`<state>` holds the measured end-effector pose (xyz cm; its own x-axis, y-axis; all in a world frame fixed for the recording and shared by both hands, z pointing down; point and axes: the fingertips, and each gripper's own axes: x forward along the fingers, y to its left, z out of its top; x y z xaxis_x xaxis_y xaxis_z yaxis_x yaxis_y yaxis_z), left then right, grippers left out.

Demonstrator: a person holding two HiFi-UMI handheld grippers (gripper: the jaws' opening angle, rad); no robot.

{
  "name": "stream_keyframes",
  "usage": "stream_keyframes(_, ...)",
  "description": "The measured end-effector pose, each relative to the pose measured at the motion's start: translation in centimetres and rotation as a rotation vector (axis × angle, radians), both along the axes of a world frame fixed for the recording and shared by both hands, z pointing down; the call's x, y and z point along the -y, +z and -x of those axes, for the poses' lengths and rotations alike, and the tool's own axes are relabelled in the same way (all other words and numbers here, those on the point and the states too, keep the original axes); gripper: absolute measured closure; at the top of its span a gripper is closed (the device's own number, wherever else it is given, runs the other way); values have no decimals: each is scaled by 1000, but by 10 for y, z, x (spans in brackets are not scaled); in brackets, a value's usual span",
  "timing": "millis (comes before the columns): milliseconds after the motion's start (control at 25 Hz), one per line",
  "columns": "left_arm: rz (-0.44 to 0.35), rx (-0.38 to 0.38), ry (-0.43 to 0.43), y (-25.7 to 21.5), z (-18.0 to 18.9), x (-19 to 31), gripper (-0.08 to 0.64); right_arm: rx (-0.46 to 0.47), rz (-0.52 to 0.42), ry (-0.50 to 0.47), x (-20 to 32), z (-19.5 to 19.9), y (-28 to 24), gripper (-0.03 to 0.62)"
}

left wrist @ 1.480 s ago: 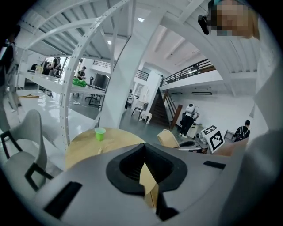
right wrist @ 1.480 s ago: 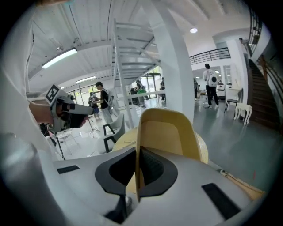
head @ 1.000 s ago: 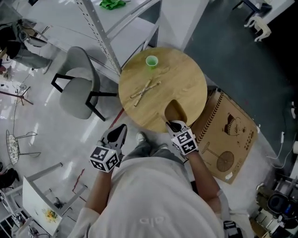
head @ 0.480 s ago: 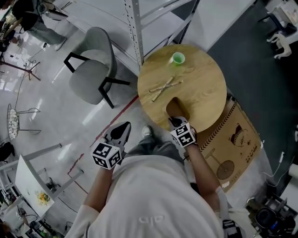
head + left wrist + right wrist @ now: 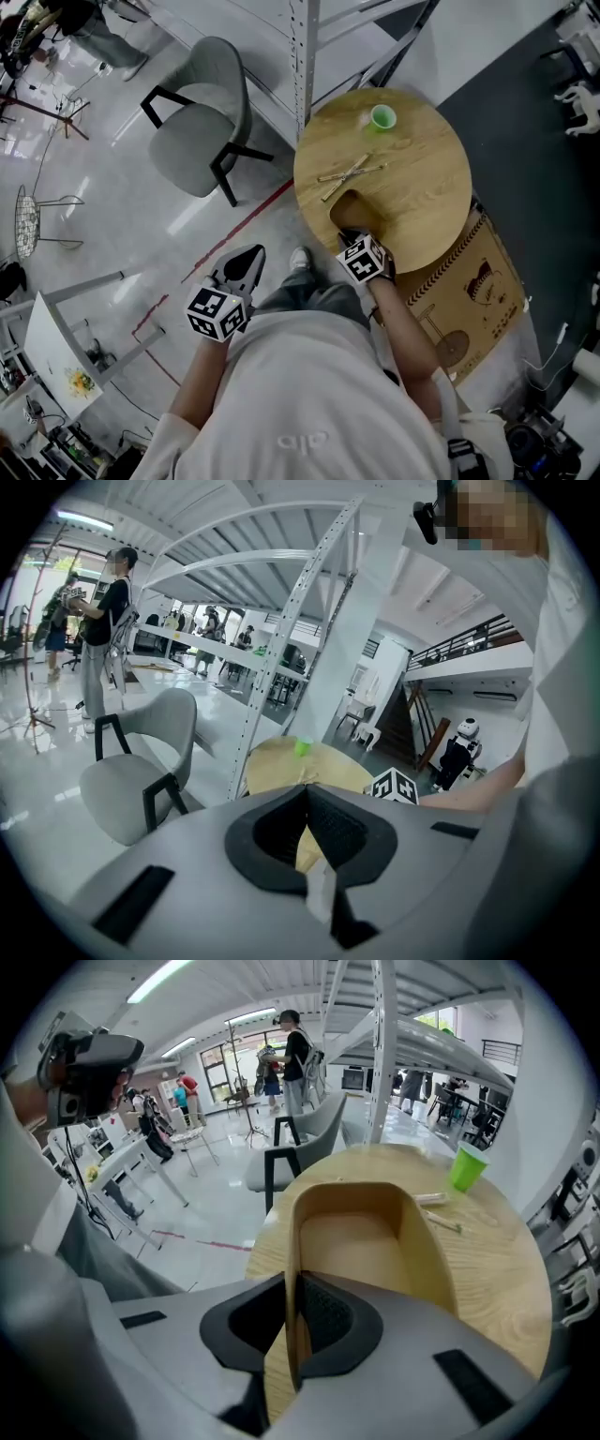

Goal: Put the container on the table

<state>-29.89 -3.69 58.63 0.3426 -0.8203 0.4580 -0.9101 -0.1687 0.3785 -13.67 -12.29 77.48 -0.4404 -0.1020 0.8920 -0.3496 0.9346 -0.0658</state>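
The container (image 5: 351, 210), a tan open-topped wooden box, rests on the round wooden table (image 5: 427, 192) near its front edge. My right gripper (image 5: 355, 238) points steeply down at the box's near wall. In the right gripper view the thin wall of the container (image 5: 361, 1241) stands between the pads of the right gripper (image 5: 295, 1309), whose jaws are opening while still touching it. My left gripper (image 5: 246, 262) hangs off the table's left, over the floor, shut and empty. In the left gripper view the left gripper (image 5: 306, 795) faces the table (image 5: 272, 761).
A green cup (image 5: 382, 117) stands at the table's far side, with crossed wooden sticks (image 5: 349, 173) between it and the container. A grey chair (image 5: 197, 131) and a metal rack post (image 5: 300, 56) stand at the left. A printed cardboard sheet (image 5: 478, 291) leans at the table's right.
My right gripper has come down with the container, which now sits on the tabletop. The left gripper has shifted a little and dropped slightly.
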Motion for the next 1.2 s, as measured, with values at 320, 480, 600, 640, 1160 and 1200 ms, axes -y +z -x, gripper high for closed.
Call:
stream_keyframes(320,18,-9,-43,7,13,-9,543,-27,-10,-64,3,33,8,528)
stream_keyframes(480,19,-15,-56,8,15,-10,543,-33,-11,-79,6,48,9,523)
stream_keyframes(600,18,-16,-59,8,15,-10,543,-33,-11,-80,8,56,9,512)
stream_keyframes(640,19,-16,-60,9,15,-11,543,-30,-8,-80,8,58,9,495)
stream_keyframes(1160,8,-10,-45,5,10,-7,543,43,13,-13,12,66,-6,362)
stream_keyframes(1200,6,-9,-41,5,9,-7,543,47,10,-7,13,65,-8,362)
